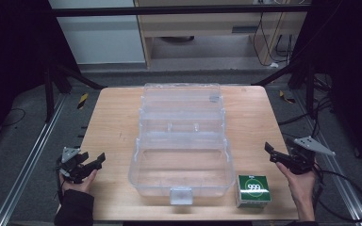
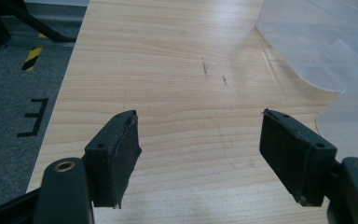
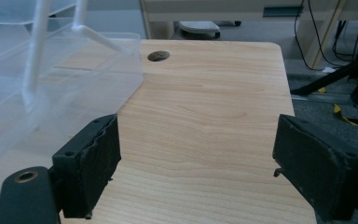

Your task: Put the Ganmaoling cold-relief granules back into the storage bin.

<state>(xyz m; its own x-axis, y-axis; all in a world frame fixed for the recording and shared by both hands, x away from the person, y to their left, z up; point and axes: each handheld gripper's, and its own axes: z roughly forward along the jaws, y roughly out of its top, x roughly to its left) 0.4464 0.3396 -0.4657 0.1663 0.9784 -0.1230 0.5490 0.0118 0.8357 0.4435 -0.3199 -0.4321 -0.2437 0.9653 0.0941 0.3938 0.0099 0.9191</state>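
A clear plastic tiered box [image 1: 181, 141] stands open in the middle of the wooden table [image 1: 113, 122], its trays stepped back toward the far side. Part of its wall shows in the left gripper view [image 2: 317, 46] and in the right gripper view [image 3: 51, 79]. A small green box marked 999 [image 1: 253, 190] sits near the front edge, right of the clear box. My left gripper [image 1: 93, 161] [image 2: 200, 156] is held open at the table's left edge, nothing between its pads. My right gripper [image 1: 271, 151] [image 3: 196, 165] is open at the right edge, also empty.
A round cable hole [image 3: 158, 56] pierces the table's far corner. Metal rails [image 1: 33, 155] run along the floor on both sides, with black stand legs [image 1: 68, 75] and cables [image 1: 353, 188] beside the table. A cabinet [image 1: 207, 28] stands beyond.
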